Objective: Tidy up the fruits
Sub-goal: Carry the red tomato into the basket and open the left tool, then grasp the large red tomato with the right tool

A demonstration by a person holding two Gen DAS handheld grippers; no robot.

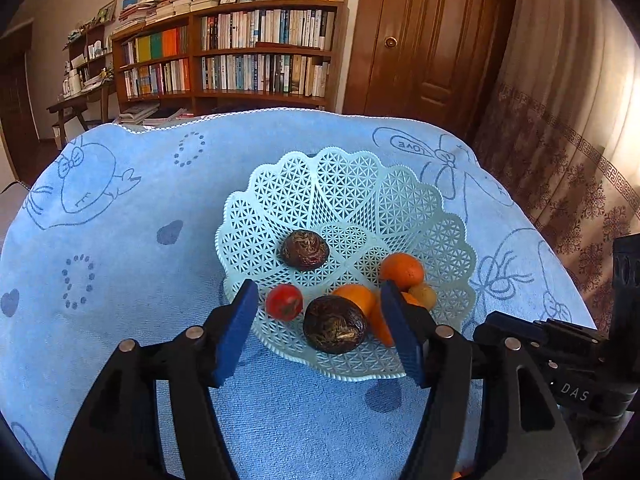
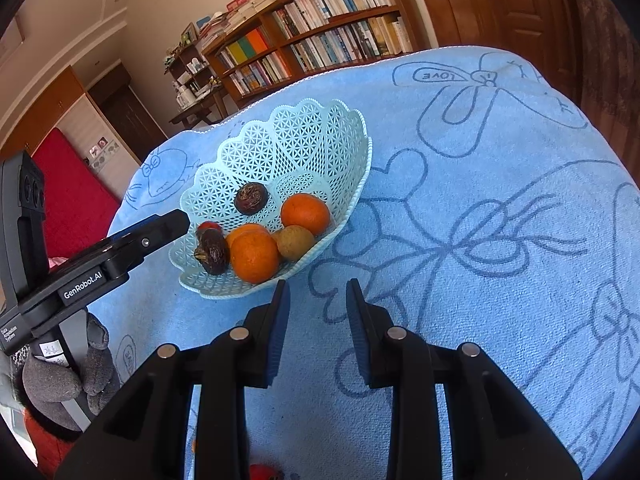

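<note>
Left wrist view: both tools gape empty; left tool half-hides oranges in basket.

Right gripper, jaws parted and empty, above a blue towel. Ahead, a lattice basket holds oranges, dark fruits and a brownish fruit.

Both claws black plastic, blue ribbed pads inside the fingers, silver pivot pins behind them. Left claw body reads "GenRobot.AI" in white; grey knit glove on the hand gripping it, right claw alongside.
</note>
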